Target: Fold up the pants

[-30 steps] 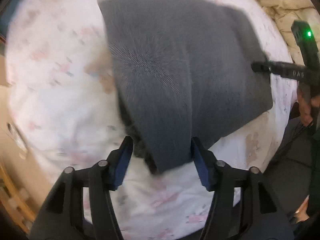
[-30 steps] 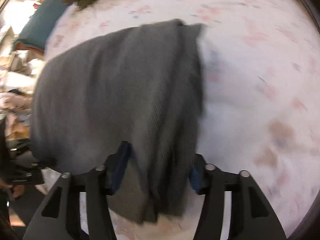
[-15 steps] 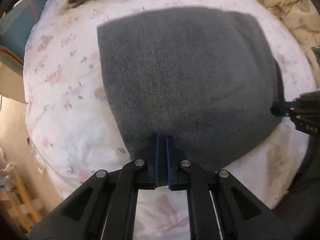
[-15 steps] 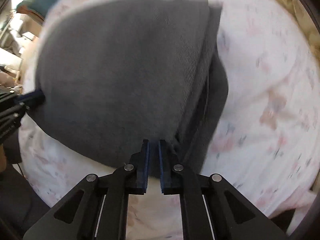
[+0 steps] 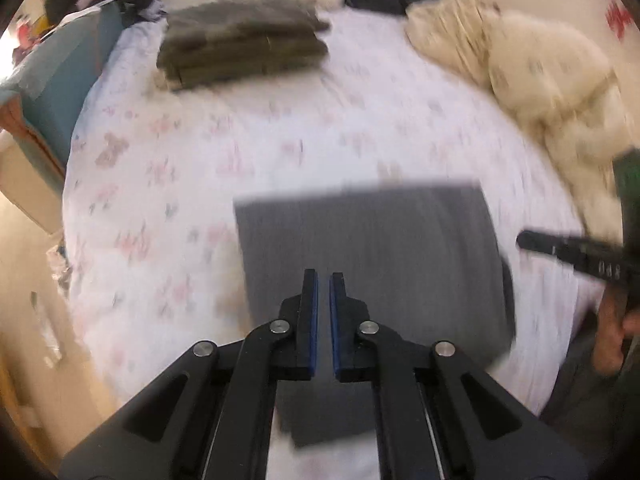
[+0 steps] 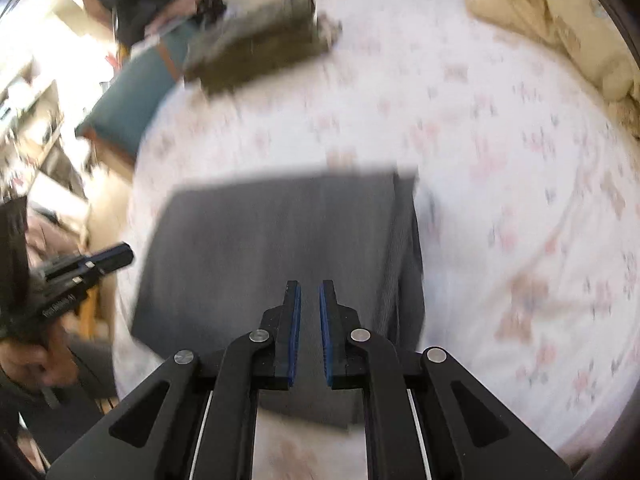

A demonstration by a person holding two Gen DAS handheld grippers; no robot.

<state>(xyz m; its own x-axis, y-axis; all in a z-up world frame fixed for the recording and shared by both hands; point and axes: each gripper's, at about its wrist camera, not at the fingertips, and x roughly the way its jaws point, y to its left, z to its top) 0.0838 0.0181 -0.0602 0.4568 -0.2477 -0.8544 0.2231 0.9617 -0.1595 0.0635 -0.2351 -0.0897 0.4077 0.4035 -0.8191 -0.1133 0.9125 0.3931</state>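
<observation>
Bedsheet (image 5: pixel 280 128), floral and white, fills our view, with a cream duvet (image 5: pixel 532 64) bunched at its right edge and an olive folded stack (image 5: pixel 240 48) at the far end. Grey pants (image 5: pixel 372 240) lie folded flat near us. Our left gripper (image 5: pixel 323 280) and right gripper (image 6: pixel 309 288) were wide a second ago; both hover nearly shut on nothing, higher above the cloth.

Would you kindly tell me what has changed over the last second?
Both grippers closed: the left gripper and right gripper straddled the gray pants with open jaws a second ago and now are nearly shut, apparently empty. Both views have pulled back. The pants remain folded on the floral sheet.
</observation>
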